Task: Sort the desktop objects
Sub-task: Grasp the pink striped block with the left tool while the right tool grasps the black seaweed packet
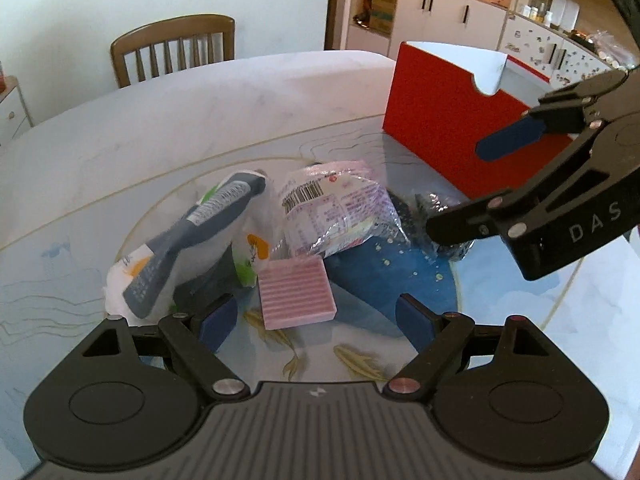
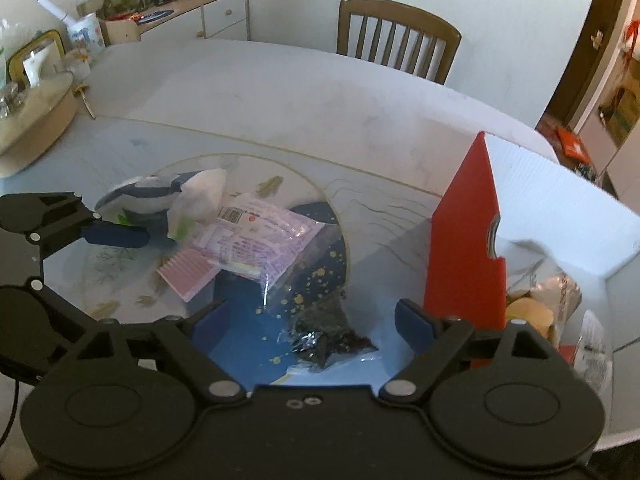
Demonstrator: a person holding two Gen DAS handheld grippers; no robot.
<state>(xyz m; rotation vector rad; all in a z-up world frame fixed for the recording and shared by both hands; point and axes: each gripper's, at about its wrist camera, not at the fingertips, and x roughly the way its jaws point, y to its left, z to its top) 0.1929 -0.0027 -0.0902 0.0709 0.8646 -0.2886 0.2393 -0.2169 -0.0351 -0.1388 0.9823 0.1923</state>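
Note:
A pile of objects lies mid-table: a pink ridged pad (image 1: 295, 294) (image 2: 185, 273), a pink-purple snack packet (image 1: 334, 210) (image 2: 256, 236), a white and grey-blue packet (image 1: 188, 240) (image 2: 160, 196), and a clear bag with dark contents (image 2: 324, 332) (image 1: 434, 208). My left gripper (image 1: 316, 320) is open, just short of the pink pad. My right gripper (image 2: 310, 320) is open, its fingers on either side of the clear bag. A red box with white inside (image 1: 440, 120) (image 2: 464, 240) stands at right and holds several packets (image 2: 548, 300).
The round table (image 1: 200, 120) has a glass top with blue and fish patterns. A wooden chair (image 1: 174, 48) stands behind it. A beige tray with jars (image 2: 36, 120) sits at the table's far left. Cabinets and shelves line the room.

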